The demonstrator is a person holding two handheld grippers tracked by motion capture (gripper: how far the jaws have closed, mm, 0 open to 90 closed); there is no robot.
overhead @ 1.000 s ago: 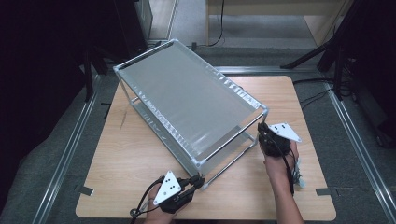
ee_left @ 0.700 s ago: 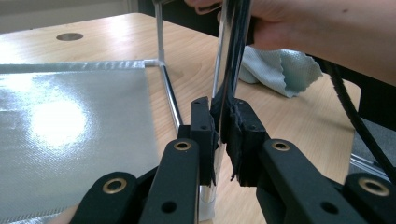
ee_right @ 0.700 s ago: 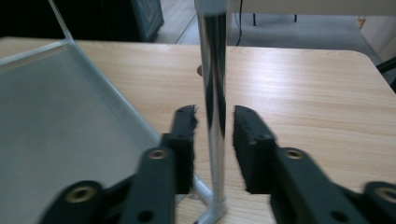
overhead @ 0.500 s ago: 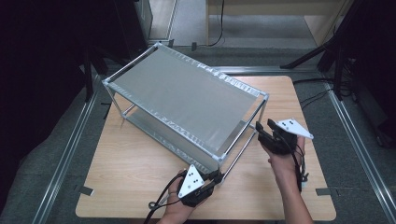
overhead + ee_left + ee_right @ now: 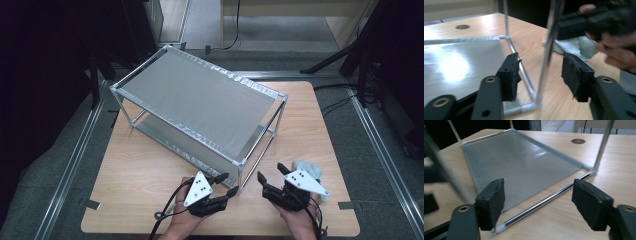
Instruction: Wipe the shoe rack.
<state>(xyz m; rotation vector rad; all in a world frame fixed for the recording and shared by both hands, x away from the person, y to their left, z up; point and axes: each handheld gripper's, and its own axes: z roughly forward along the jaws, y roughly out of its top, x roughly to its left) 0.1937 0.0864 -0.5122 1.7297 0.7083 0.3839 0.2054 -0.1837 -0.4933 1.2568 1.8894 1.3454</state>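
Note:
A two-tier rack of chrome tubes and grey shelf sheets stands askew on the wooden table. My left gripper is at the rack's near corner. In the left gripper view its jaws have just been opening and stand apart around the corner post, with a gap on both sides. My right gripper is just right of that corner. Its jaws have also just been opening, and nothing is between them. They face the lower shelf and its chrome rail.
A pale cloth lies on the table behind the right gripper, also seen as the cloth in the left gripper view. Metal rails run along both sides of the table. Bare wood lies left of the rack.
The rack has swung round and settled flat. My right gripper let go of its corner post and drew back toward the near edge. My left gripper shifted right and opened around the near post.

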